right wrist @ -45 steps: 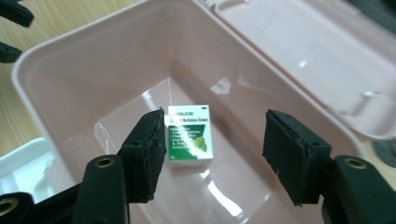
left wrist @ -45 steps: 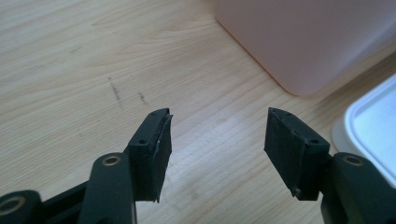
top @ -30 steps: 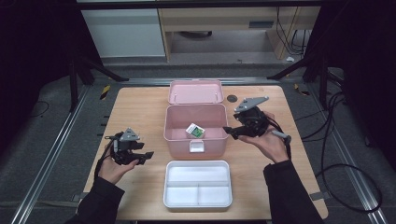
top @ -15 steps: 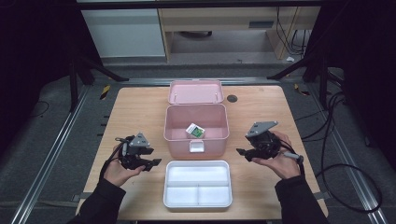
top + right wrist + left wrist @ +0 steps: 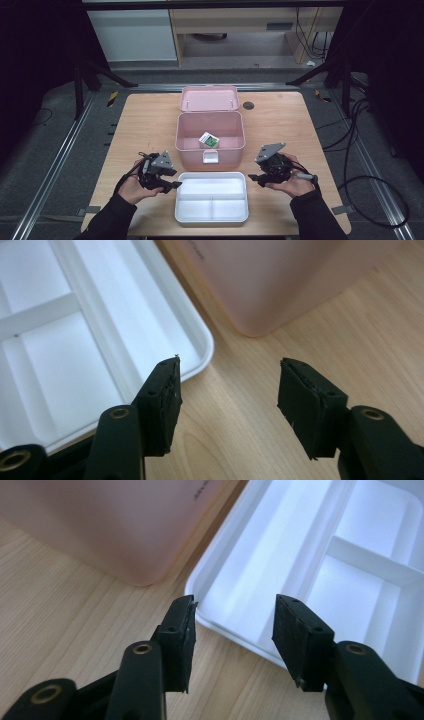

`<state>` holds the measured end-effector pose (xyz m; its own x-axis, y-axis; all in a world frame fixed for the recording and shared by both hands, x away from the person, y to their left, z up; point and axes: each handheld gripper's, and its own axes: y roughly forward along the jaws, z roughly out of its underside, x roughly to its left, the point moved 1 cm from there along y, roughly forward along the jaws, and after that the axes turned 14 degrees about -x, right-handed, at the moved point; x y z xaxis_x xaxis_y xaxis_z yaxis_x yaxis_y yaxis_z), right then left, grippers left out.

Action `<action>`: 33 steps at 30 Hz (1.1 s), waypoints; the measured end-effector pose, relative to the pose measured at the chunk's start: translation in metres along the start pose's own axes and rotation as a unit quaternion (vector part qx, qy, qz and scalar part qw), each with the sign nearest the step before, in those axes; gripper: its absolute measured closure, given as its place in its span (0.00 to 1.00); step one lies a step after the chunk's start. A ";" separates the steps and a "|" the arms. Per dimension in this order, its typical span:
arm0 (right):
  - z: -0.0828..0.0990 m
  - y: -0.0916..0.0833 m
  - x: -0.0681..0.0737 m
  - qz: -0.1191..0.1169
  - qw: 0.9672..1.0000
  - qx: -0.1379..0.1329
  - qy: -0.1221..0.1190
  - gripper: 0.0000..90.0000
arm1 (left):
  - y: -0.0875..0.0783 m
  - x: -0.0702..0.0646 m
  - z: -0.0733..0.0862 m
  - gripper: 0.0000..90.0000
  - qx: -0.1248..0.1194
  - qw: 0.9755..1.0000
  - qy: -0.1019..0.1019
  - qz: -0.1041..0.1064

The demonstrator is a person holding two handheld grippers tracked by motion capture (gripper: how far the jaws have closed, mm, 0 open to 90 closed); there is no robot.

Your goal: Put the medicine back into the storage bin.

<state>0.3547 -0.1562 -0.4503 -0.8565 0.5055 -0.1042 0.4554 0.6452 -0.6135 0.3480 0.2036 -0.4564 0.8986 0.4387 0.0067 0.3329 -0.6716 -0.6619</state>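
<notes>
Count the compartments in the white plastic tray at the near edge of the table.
3. The white plastic tray has one long compartment across its far side, beside the pink plastic box, and two smaller ones along its near side: left and right. None seems hidden.

Faint embossed lettering on pink box (image 5: 110,525) wall, too blurred to read

Lab recording rig, aluminium frame rails (image 5: 60,165), trailing cables (image 5: 370,180), dark surround

Both claws, left (image 5: 176,184) and right (image 5: 251,177), closing, jaws empty.
</notes>
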 end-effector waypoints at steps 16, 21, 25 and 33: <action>-0.004 0.030 0.033 -0.084 0.994 0.048 -0.040 0.62 | 0.026 -0.026 -0.002 0.70 0.058 0.996 0.044 0.052; -0.001 0.040 0.040 -0.104 0.991 0.070 -0.050 0.66 | 0.031 -0.029 -0.001 0.72 0.076 0.994 0.056 0.061; 0.001 0.048 0.045 -0.118 0.988 0.086 -0.058 0.69 | 0.037 -0.030 0.000 0.75 0.093 0.992 0.062 0.062; 0.005 0.058 0.051 -0.130 0.983 0.116 -0.065 0.76 | 0.047 -0.030 0.003 0.80 0.127 0.987 0.074 0.067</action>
<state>0.3362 -0.0961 -0.4952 -0.9672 0.2539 -0.0097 0.1620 0.5869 -0.7933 0.3357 0.1612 -0.4899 0.9677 0.2522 0.0036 0.1432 -0.5375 -0.8310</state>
